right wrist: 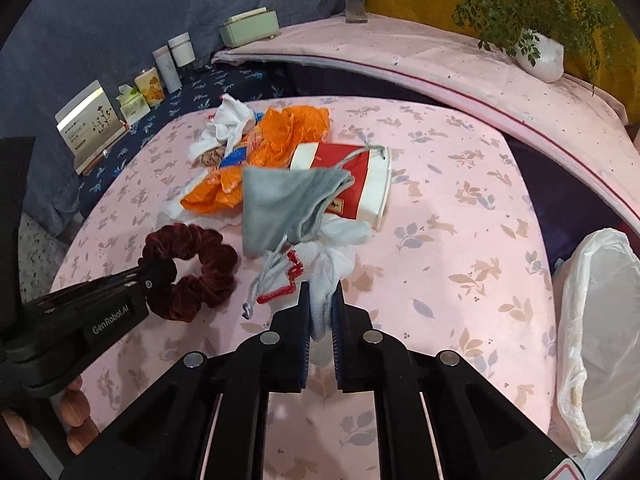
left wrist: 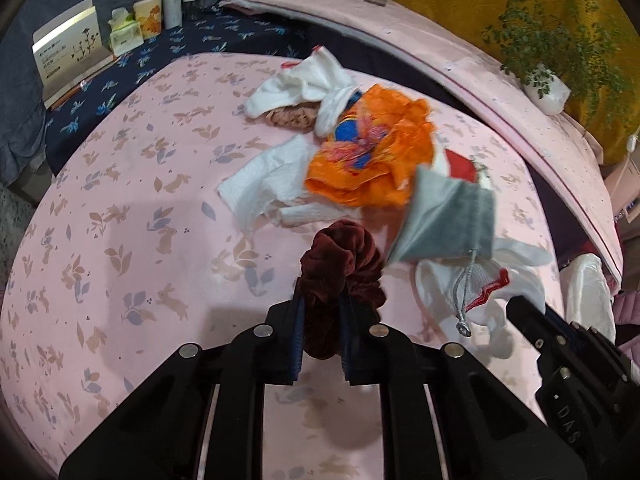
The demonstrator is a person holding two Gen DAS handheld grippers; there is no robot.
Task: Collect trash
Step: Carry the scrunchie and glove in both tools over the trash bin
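My left gripper (left wrist: 322, 304) is shut on a dark red velvet scrunchie (left wrist: 340, 264), which also shows in the right wrist view (right wrist: 192, 268) on the pink rabbit-print table. My right gripper (right wrist: 322, 300) is shut on a white tissue with a red edge (right wrist: 328, 256); it appears in the left wrist view (left wrist: 480, 280). A grey drawstring pouch (right wrist: 288, 200) lies partly on that tissue. Behind it lie an orange wrapper (right wrist: 280, 132), a red and white box (right wrist: 352, 176) and more white tissues (right wrist: 228, 124). A bin with a white plastic liner (right wrist: 600, 340) stands at the table's right edge.
Cartons, a tissue pack and white jars (right wrist: 176, 60) line the dark blue cloth at the back left. A green box (right wrist: 248, 28), a vase and a potted plant (right wrist: 536, 52) stand on the raised pink ledge behind. The table's edge drops off at the left.
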